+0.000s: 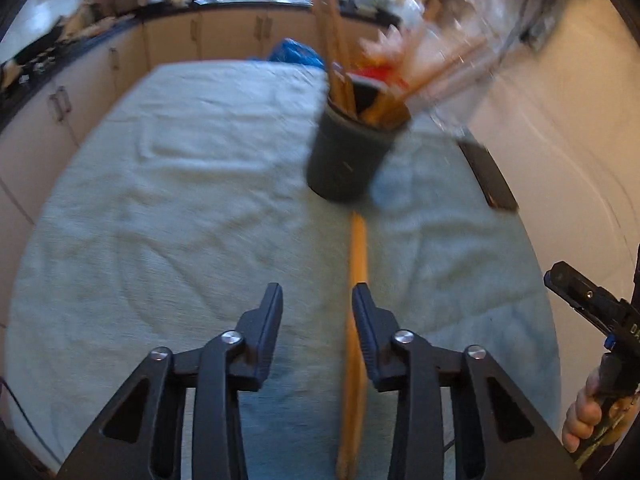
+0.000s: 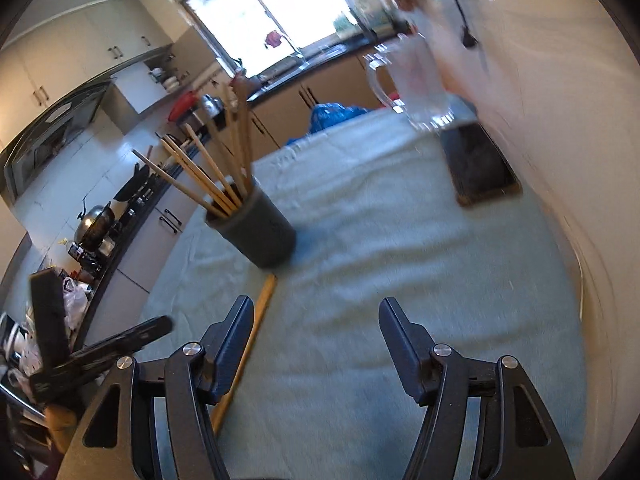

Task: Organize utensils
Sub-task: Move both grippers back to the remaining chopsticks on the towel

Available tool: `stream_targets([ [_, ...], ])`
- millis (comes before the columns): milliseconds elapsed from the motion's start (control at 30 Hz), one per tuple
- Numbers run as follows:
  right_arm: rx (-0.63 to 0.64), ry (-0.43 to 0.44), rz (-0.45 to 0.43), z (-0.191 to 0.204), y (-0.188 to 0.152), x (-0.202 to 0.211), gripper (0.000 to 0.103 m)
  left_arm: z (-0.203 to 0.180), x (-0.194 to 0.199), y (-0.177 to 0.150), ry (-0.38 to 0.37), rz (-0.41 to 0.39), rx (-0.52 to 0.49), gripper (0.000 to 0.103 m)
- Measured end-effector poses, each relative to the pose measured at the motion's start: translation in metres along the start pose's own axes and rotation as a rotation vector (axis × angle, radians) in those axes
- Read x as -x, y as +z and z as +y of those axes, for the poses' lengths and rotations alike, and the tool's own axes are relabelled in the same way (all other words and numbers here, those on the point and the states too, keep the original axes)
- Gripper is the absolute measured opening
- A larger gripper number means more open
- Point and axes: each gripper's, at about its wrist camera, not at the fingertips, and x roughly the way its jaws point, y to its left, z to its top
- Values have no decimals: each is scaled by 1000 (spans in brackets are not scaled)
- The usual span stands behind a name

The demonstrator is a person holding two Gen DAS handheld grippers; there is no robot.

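A dark round holder (image 1: 348, 156) (image 2: 260, 232) stands on the pale towel (image 1: 180, 200) (image 2: 400, 260), with several wooden utensils (image 2: 216, 168) leaning out of it. One long wooden utensil (image 1: 356, 248) (image 2: 260, 312) lies flat on the towel in front of the holder. My left gripper (image 1: 318, 300) hovers over it, jaws partly apart; the utensil runs just inside the right finger and the pads do not press on it. My right gripper (image 2: 316, 320) is open wide and empty, its left finger over the same utensil. A hand (image 1: 584, 420) holds the right gripper at the left wrist view's right edge.
A clear glass pitcher (image 2: 420, 80) and a dark flat tray (image 2: 480, 164) (image 1: 492, 176) sit at the towel's far right, by the white wall. A blue bag (image 1: 296, 52) lies past the far edge. Kitchen counters with cookware (image 2: 96, 228) run along the left.
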Motion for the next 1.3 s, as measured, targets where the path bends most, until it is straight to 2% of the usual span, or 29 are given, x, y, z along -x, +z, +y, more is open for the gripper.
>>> stream_targets([
  [100,-24,-24,3,-13,-6,8,70,-19,-20,-4,-39,61,-59,32],
  [233,-37,-78,-27,-26,-8,25,70,-27,-39,-6,-3,100,-104,32],
  [367,9,-147,-54,-27,-7,48,70,-20,-52,-7,-18,129,-88,22],
  [433,43,-190,-75,-24,-6,63,70,-14,-53,-7,2,122,-78,14],
  [500,84,-249,-101,-20,-6,81,70,-2,-49,-8,1,113,-33,14],
  [600,164,-381,-145,-12,-6,112,70,23,-41,-11,-15,98,50,14],
  [667,217,-498,-179,-5,-6,138,70,42,-33,-15,-37,92,107,14],
  [800,269,-705,-271,8,-4,194,71,70,-20,-24,-77,72,164,14],
  [933,337,-961,-398,35,-6,254,81,92,-12,-37,-143,73,199,14],
  [1000,359,-1044,-438,48,-12,268,89,89,-11,-39,-150,72,177,14],
  [1033,357,-1056,-442,53,-17,271,91,87,-9,-40,-147,70,156,14],
  [1067,341,-1027,-428,56,-24,269,91,85,-7,-41,-148,72,142,14],
  [1167,275,-838,-335,58,-44,245,91,88,4,-45,-186,56,116,14],
  [1300,200,-577,-141,59,-78,167,89,96,24,-48,-191,16,115,14],
])
